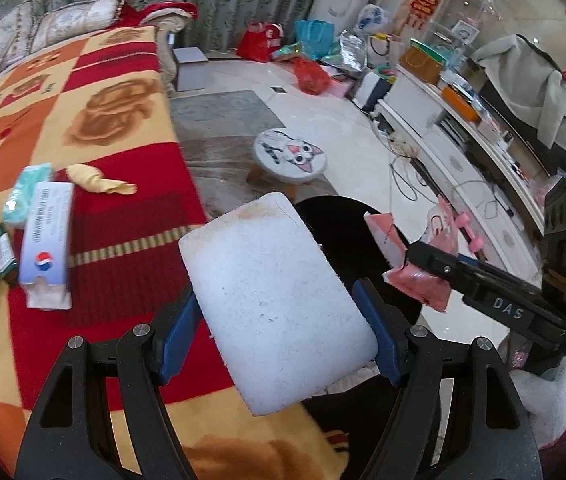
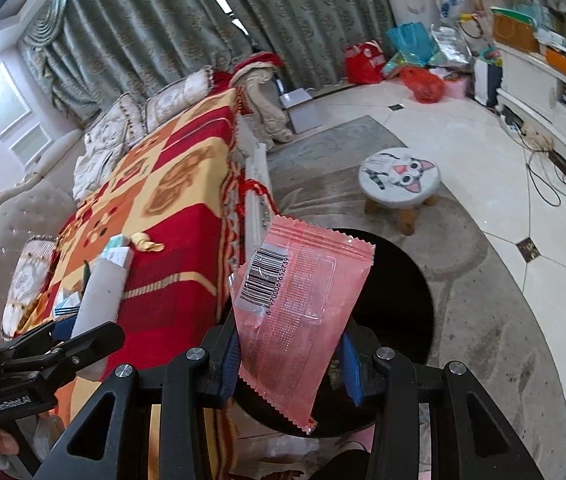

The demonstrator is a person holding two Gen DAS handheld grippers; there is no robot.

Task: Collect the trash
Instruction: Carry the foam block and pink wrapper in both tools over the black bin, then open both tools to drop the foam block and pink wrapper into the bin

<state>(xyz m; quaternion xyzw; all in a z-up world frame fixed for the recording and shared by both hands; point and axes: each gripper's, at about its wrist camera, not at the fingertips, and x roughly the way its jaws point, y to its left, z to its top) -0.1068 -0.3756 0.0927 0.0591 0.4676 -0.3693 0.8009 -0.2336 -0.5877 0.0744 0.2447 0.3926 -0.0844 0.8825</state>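
My left gripper (image 1: 283, 320) is shut on a white foam block (image 1: 279, 300), held above the edge of the sofa blanket and the black trash bin (image 1: 339, 224). My right gripper (image 2: 289, 356) is shut on a pink snack wrapper (image 2: 299, 308) with a barcode, held over the bin's black opening (image 2: 399, 280). The right gripper and its wrapper (image 1: 415, 280) also show in the left wrist view. On the blanket lie a white Pepsi box (image 1: 47, 240), a teal tissue pack (image 1: 27, 196), a crumpled yellow wrapper (image 1: 95, 178) and small cartons at the left edge.
A sofa with a red and orange blanket (image 1: 103, 112) fills the left. A cat-face stool (image 1: 289, 154) stands on the rug beyond the bin. Bags (image 1: 311, 76) lie by the curtains. A white TV cabinet (image 1: 463, 160) with cables runs along the right.
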